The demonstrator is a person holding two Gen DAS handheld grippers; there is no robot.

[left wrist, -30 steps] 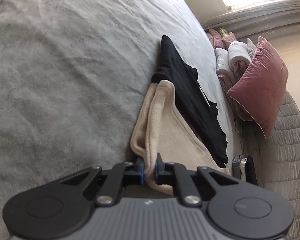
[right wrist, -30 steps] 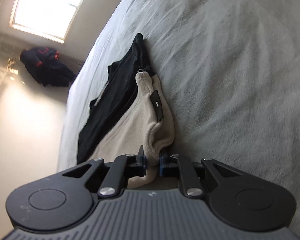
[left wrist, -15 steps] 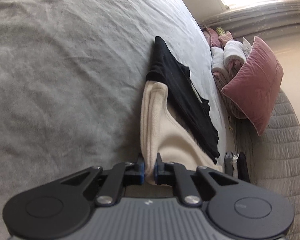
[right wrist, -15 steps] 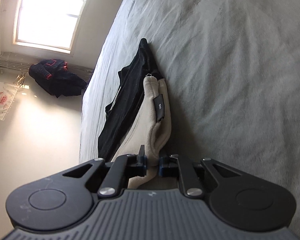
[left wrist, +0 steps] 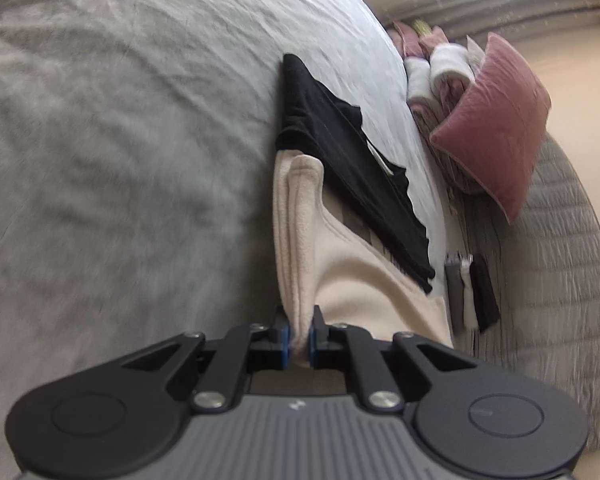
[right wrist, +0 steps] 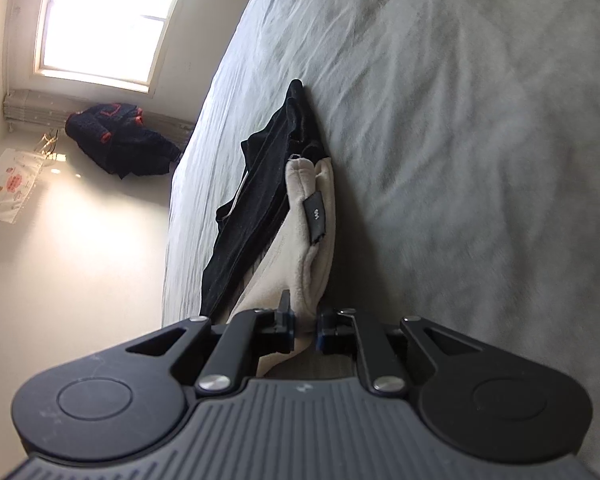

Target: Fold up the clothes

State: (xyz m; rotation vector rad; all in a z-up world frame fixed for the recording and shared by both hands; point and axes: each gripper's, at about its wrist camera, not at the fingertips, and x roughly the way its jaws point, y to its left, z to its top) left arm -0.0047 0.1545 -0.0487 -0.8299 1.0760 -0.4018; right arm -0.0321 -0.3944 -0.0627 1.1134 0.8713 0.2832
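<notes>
Cream fleece garment (left wrist: 304,216) lies on the grey bed (left wrist: 120,140), its far end touching a black garment (left wrist: 340,148) that partly overlaps it. The left gripper (left wrist: 299,340) pinches one folded edge of the fleece; the right gripper (right wrist: 305,326) pinches another edge, near a black label (right wrist: 315,218). A pink cushion (left wrist: 496,116) leans at the bed's side, and dark clothing (right wrist: 120,136) sits under the window (right wrist: 100,20).

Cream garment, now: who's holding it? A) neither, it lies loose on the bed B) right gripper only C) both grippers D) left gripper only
C: the left gripper and the right gripper each pinch a fold of the cream garment between their blue pads.
</notes>
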